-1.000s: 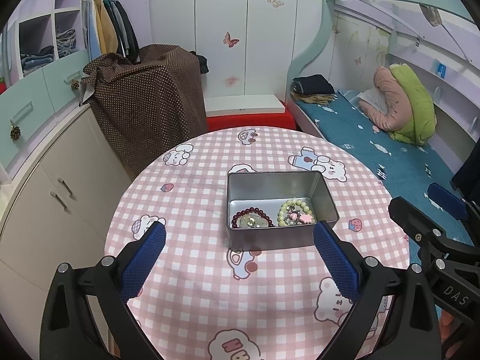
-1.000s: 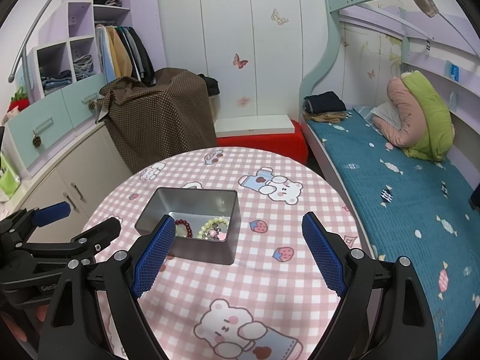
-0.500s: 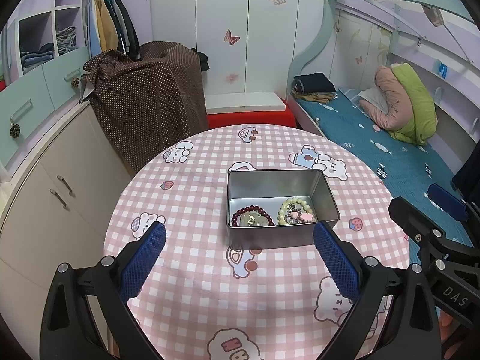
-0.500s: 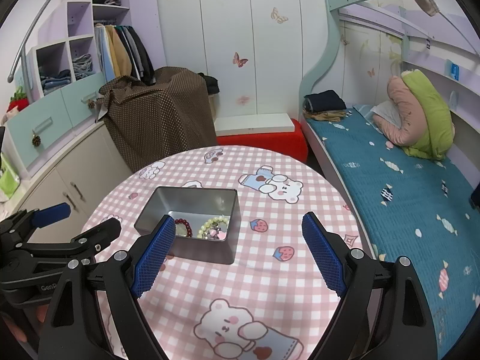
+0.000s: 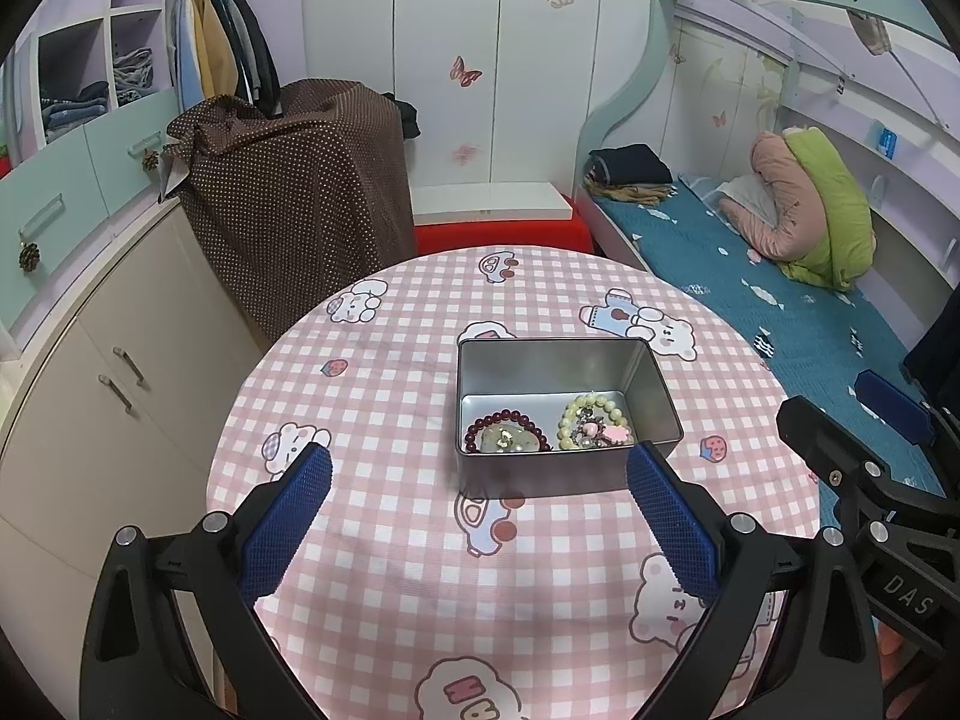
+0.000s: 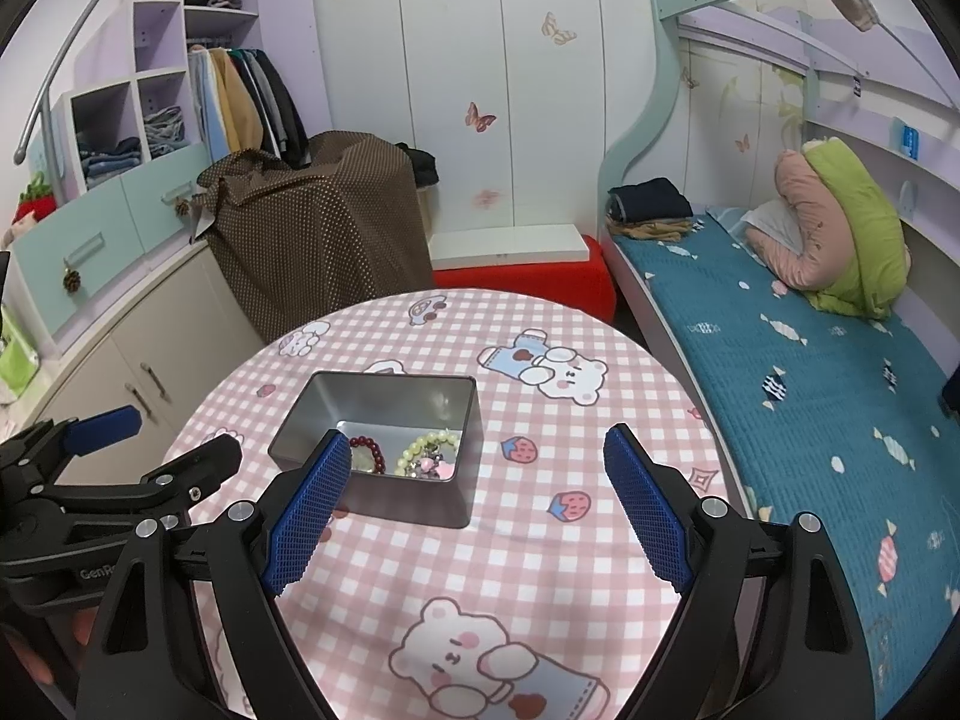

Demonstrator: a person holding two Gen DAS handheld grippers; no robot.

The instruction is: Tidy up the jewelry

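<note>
Both claws, left claw [image 5: 477,510] and right claw [image 6: 477,504], spread, empty, unmoved; tin [image 5: 564,483] bracelets unchanged.

Left claw [image 5: 477,501] is hanging above the desk [image 5: 384,396], tilted downward, blue pads spread wide, gripping nothing. Right claw [image 6: 477,480] is hanging above the same desk, likewise tilted, spread wide, empty.

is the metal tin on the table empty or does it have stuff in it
Not empty. The open tin holds a dark red bead bracelet and a pale green bead bracelet with pink charms; no lid is on it.
</note>
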